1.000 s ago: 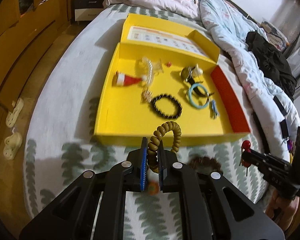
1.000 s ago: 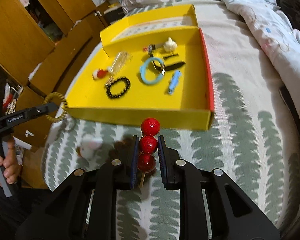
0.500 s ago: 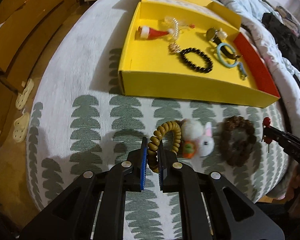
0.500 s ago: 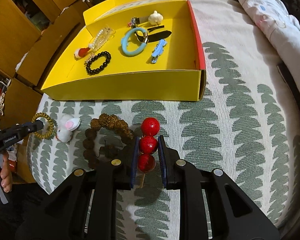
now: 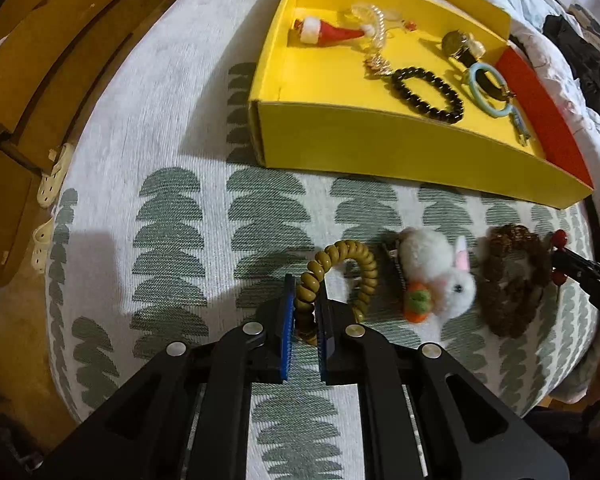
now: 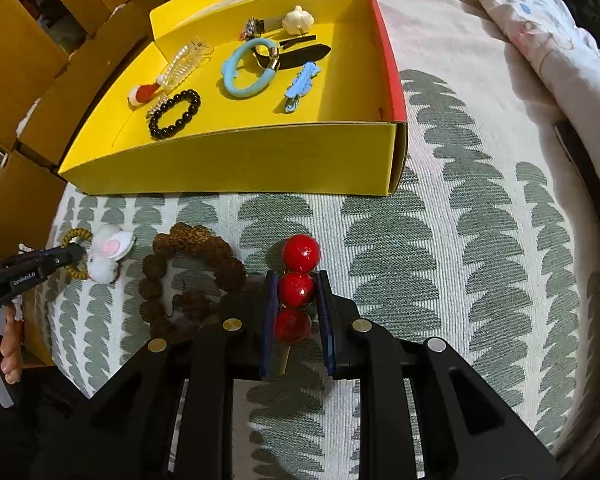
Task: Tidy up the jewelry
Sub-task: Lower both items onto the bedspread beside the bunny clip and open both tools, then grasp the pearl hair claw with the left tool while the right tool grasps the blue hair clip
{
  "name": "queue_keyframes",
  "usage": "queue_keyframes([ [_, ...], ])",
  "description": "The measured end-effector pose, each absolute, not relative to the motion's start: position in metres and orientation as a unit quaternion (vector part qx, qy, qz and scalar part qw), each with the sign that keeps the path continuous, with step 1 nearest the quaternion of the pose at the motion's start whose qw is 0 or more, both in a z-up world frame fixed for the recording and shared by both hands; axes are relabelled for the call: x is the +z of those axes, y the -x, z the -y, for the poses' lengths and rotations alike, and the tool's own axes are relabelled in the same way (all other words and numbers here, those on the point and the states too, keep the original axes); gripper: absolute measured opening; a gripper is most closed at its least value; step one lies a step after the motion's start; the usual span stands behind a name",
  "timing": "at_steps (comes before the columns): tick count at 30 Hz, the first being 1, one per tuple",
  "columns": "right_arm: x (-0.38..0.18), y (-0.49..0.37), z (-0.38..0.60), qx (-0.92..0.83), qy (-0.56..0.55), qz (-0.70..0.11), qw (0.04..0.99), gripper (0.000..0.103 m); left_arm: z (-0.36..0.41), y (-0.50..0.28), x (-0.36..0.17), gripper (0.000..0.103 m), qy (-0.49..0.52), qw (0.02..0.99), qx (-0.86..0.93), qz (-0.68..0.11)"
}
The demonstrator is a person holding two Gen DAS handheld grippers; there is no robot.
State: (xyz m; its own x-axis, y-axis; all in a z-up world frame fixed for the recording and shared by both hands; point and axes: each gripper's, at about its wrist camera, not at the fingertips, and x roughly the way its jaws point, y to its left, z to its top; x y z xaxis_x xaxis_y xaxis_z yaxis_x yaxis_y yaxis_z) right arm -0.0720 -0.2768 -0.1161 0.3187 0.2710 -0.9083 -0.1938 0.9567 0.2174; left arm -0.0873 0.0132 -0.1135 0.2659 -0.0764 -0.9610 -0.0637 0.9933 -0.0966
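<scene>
Task partway done. Yellow box sits on the bed, back from its near edge, and already holds several pieces: black bead bracelet, blue ring bracelet, blue hair clip, clear spiral tie, small red-and-white hat charm, a watch and some small bits at the far wall.

Still outside the box, on the bed near its front edge: white bunny pompom clip and brown bead bracelet, lying just beside each other.

Left tongs clamped nearly closed on an olive spiral hair tie, low over the bed, just beside the bunny clip. Right tongs pinched on a red three-bead stick, top bead poking out beyond the pads, just right of the brown bracelet.

Judgement: four items left to box, two of them in hand.
</scene>
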Motion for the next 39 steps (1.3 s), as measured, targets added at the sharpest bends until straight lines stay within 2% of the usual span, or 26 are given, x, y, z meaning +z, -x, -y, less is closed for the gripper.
queue_keyframes([
  [3, -0.116, 0.072, 0.276, 0.14, -0.031, -0.565, 0.813, 0.024, -0.013, 0.087, -0.114, 0.012, 0.059, 0.79, -0.004, -0.61],
  [6, -0.111, 0.072, 0.275, 0.135, -0.028, -0.559, 0.818, 0.026, -0.011, 0.087, -0.107, 0.03, 0.058, 0.795, -0.005, -0.604],
  [8, -0.106, 0.072, 0.275, 0.134, -0.029, -0.555, 0.821, 0.027, -0.011, 0.087, -0.1, 0.046, 0.062, 0.801, -0.009, -0.595],
  [10, -0.099, 0.072, 0.275, 0.136, -0.029, -0.547, 0.825, 0.027, -0.012, 0.087, -0.088, 0.051, 0.062, 0.812, -0.006, -0.58],
  [17, -0.067, 0.074, 0.266, 0.16, -0.041, -0.511, 0.844, 0.027, -0.016, 0.081, -0.055, 0.054, 0.083, 0.836, -0.017, -0.541],
  [24, -0.044, 0.063, 0.25, 0.186, -0.06, -0.479, 0.856, 0.027, -0.001, 0.059, -0.034, 0.06, 0.09, 0.859, -0.034, -0.503],
  [36, -0.044, 0.017, 0.255, 0.179, -0.095, -0.469, 0.859, 0.027, -0.001, 0.012, -0.042, 0.064, 0.133, 0.85, -0.045, -0.508],
  [39, -0.047, 0.005, 0.259, 0.176, -0.099, -0.469, 0.86, 0.027, -0.006, 0.003, -0.04, 0.071, 0.146, 0.852, -0.042, -0.5],
])
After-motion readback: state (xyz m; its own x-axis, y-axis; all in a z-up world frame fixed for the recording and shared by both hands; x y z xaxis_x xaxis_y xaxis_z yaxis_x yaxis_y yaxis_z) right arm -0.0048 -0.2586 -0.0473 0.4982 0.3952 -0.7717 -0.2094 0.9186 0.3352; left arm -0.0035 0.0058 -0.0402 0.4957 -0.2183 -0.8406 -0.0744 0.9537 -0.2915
